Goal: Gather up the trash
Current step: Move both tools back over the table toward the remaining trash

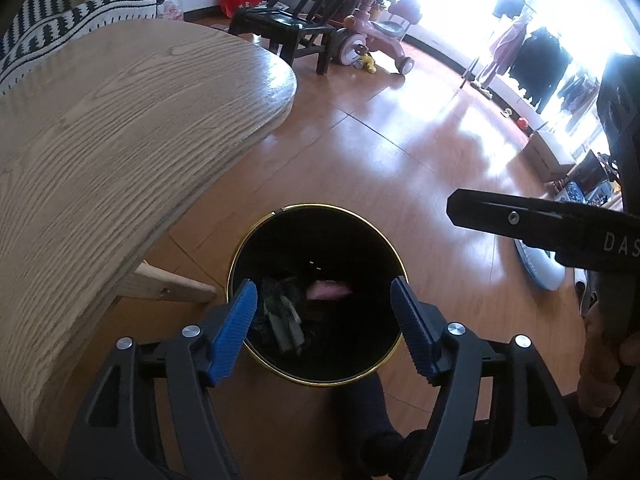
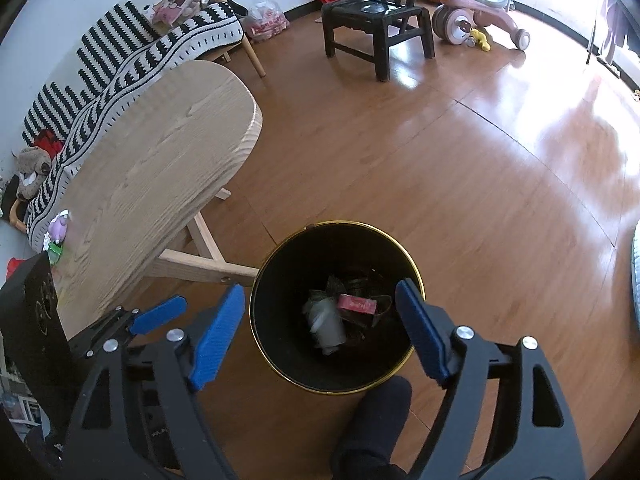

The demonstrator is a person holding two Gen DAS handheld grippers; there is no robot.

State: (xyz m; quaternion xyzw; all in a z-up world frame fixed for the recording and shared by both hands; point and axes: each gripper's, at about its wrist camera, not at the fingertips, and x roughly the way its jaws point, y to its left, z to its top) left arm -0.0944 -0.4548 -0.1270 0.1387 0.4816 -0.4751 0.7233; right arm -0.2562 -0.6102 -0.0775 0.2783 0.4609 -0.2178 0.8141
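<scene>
Left wrist view: your left tool (image 1: 323,295) hangs spread and empty over the black bin (image 1: 316,376) on the floor beside the wooden surface (image 1: 120,128); dark scraps and a pink piece (image 1: 328,289) lie inside.

Right wrist view: your right tool (image 2: 320,305), spread, empty, above the same bin (image 2: 280,344); white cup (image 2: 326,324) and red packet (image 2: 356,305) at its bottom.

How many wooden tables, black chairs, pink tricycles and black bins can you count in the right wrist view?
Wooden table: 1
Black chair: 1
Pink tricycle: 1
Black bin: 1
Total: 4
</scene>
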